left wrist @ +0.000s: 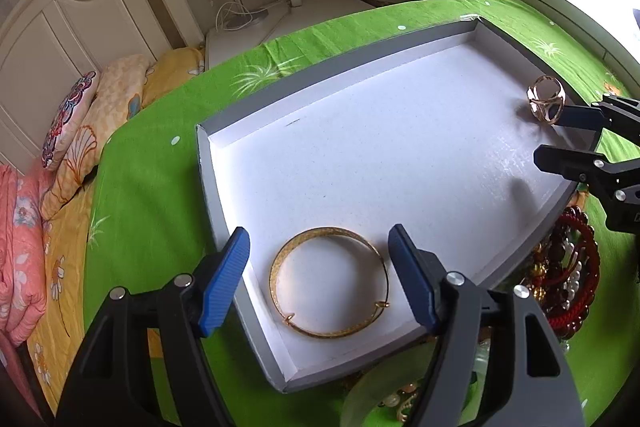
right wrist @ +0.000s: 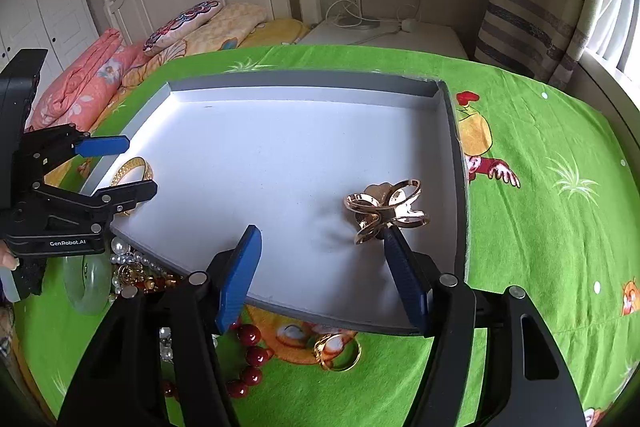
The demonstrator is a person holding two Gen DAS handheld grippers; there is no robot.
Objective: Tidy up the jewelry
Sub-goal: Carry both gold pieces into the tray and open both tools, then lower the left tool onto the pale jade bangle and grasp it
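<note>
Both claws spread over the tray point(left wrist: 224, 203): left claw point(left wrist: 320, 259) astride the bangle point(left wrist: 330, 283)

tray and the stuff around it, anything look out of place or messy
Only the bangle and a gold clip lie in the tray. The rest is heaped outside its near edge: pearls, jade bangle, red beads, a ring.

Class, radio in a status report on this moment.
Both grippers open, left, right. Bangle and brooch in tray. Nothing in the way.
</note>
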